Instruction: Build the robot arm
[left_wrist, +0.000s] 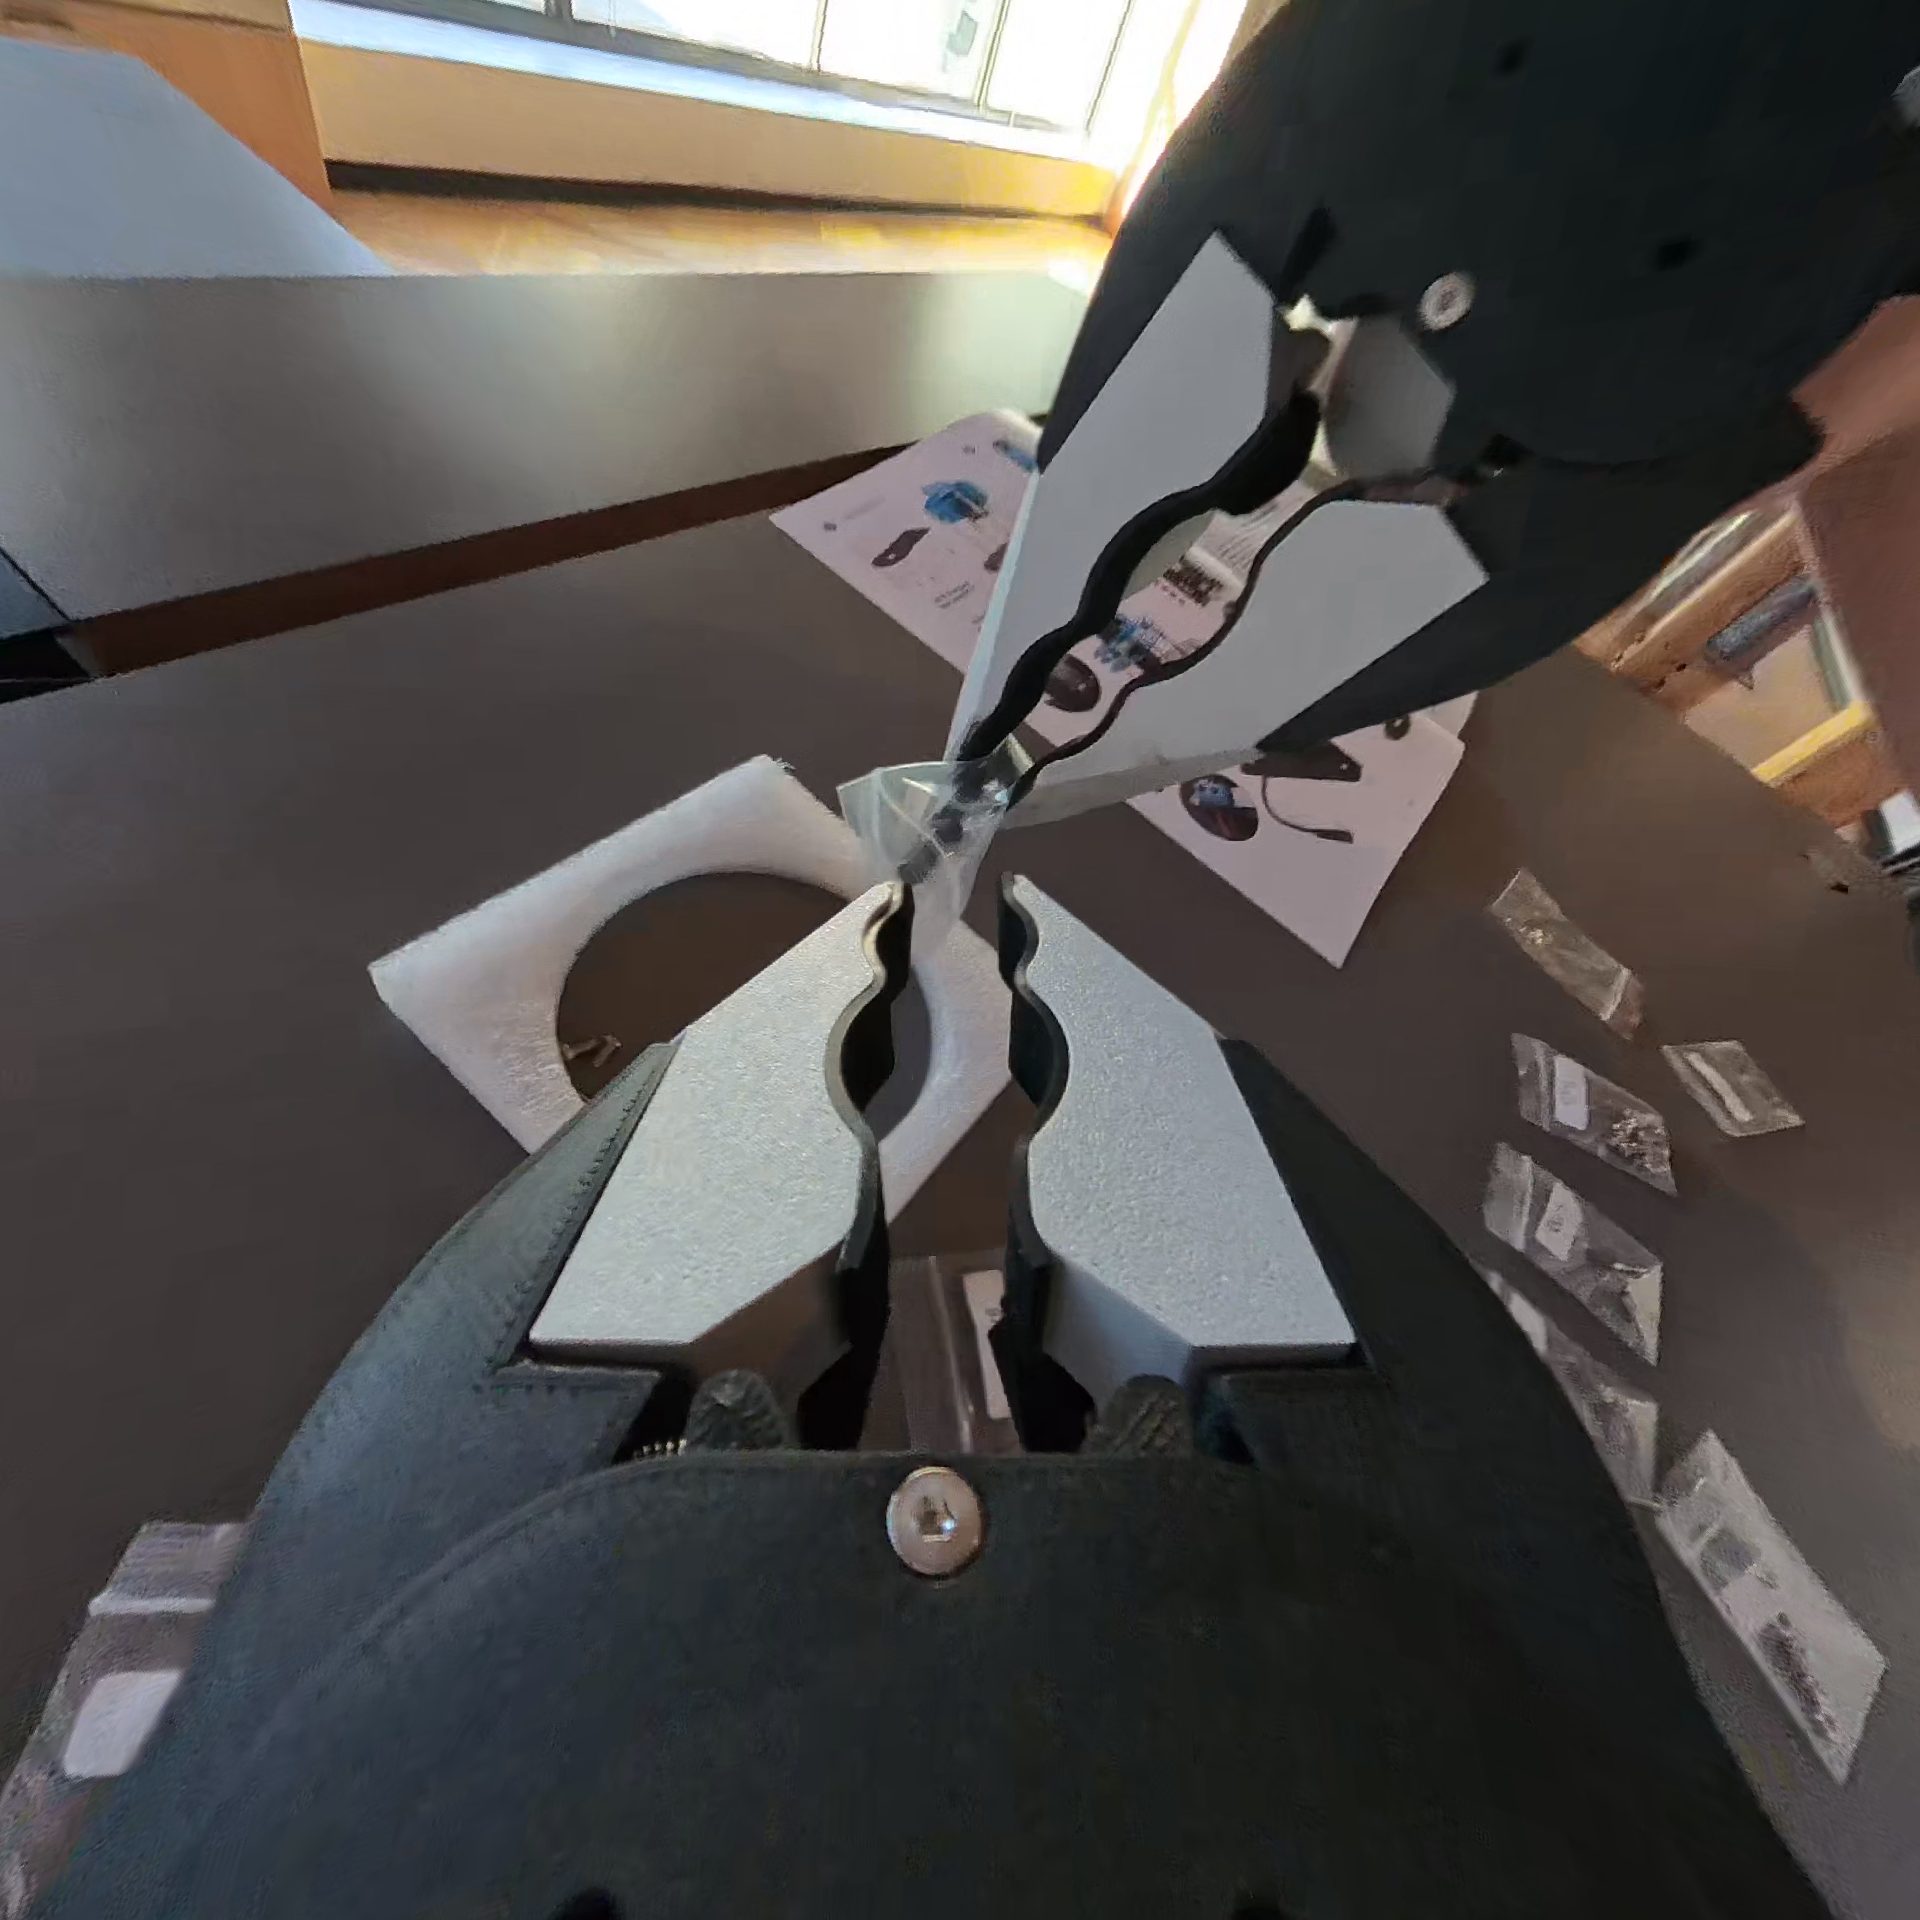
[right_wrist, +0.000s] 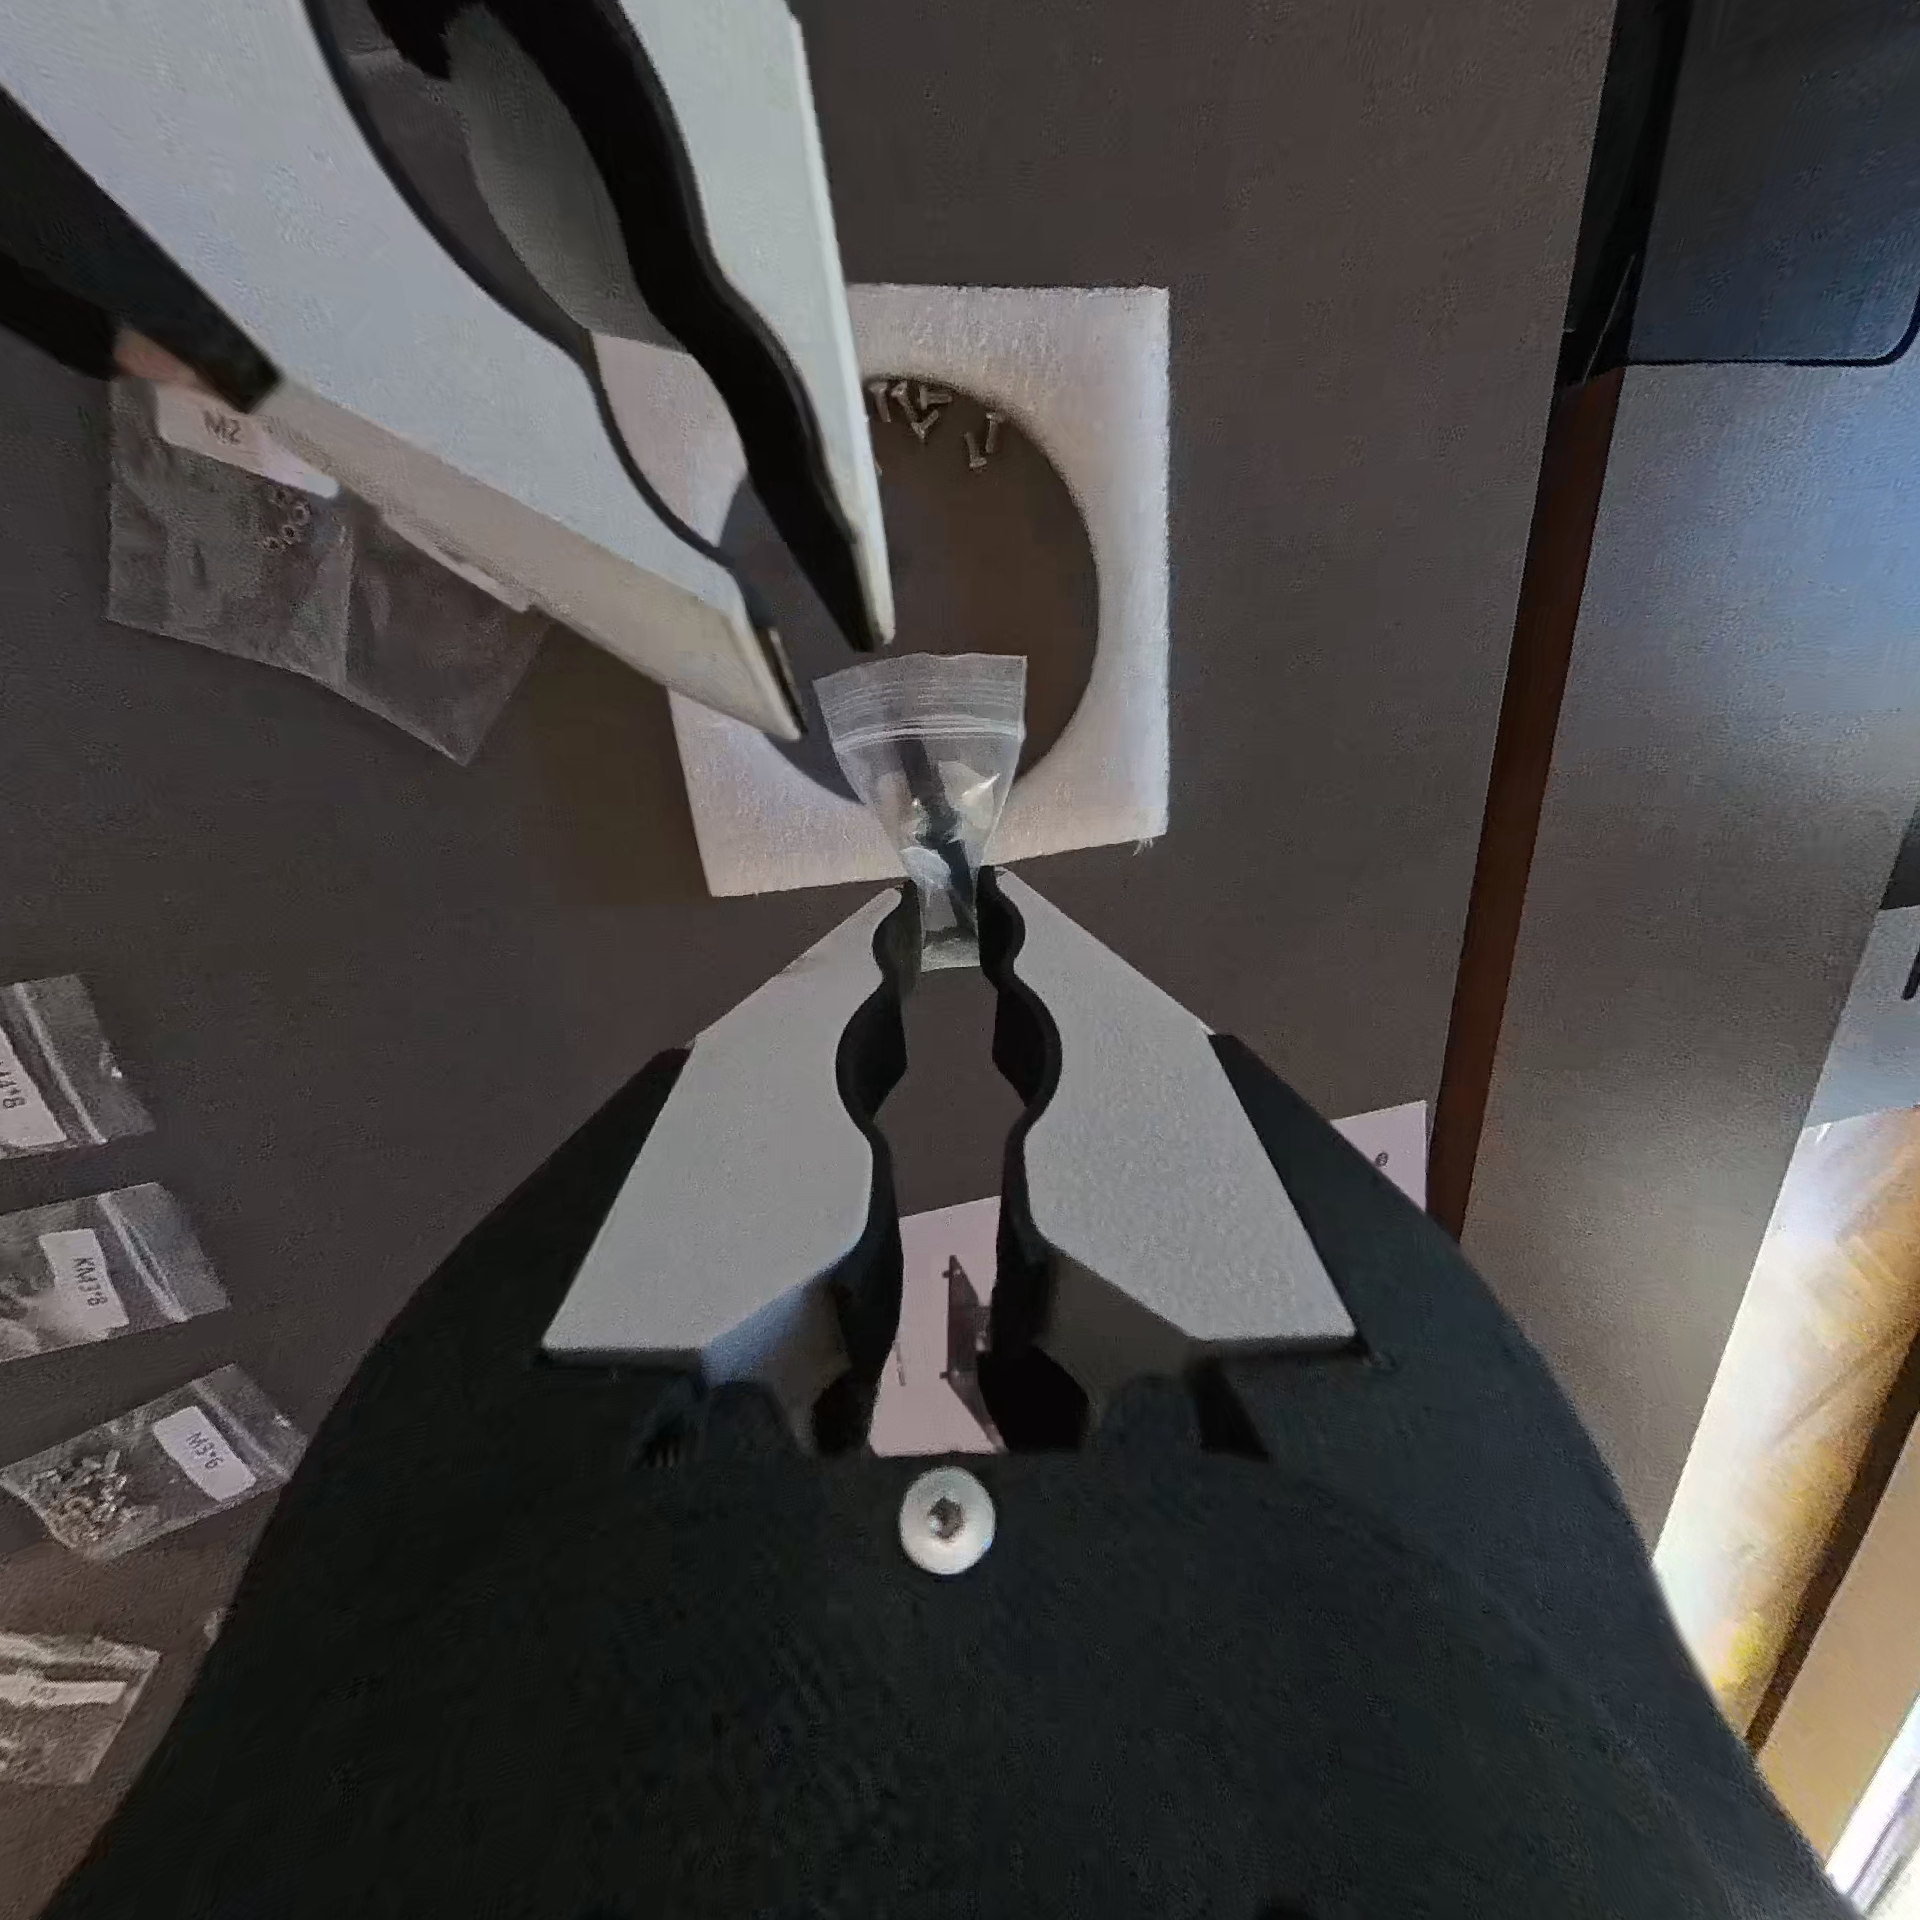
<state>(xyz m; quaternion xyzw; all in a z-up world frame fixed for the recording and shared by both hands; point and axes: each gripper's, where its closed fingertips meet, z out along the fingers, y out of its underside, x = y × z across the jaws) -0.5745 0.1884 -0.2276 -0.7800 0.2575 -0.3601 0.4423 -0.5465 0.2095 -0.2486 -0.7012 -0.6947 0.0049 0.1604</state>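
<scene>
Clear plastic zip bag (right_wrist: 920, 758) of dark screws pinched by its lower end in the closed right gripper (right_wrist: 948, 894), above a white foam square (right_wrist: 1127, 582). Left gripper (left_wrist: 951, 899) parted, empty, tips beside the bag's mouth. Loose screws (right_wrist: 935, 416) inside the foam's round cutout; more screw bags (left_wrist: 1590, 1122) and a printed sheet (left_wrist: 1299, 852) on the dark table (left_wrist: 312, 810).

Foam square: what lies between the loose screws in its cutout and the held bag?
Only bare tabletop inside the foam square's cutout; right wrist view shows it.

A foam frame (right_wrist: 1127, 582) was laid on the table (right_wrist: 1351, 520), loose screws (right_wrist: 951, 421) inside its opening (toward one edge); small bags (left_wrist: 1579, 1236) were ranged right of it
</scene>
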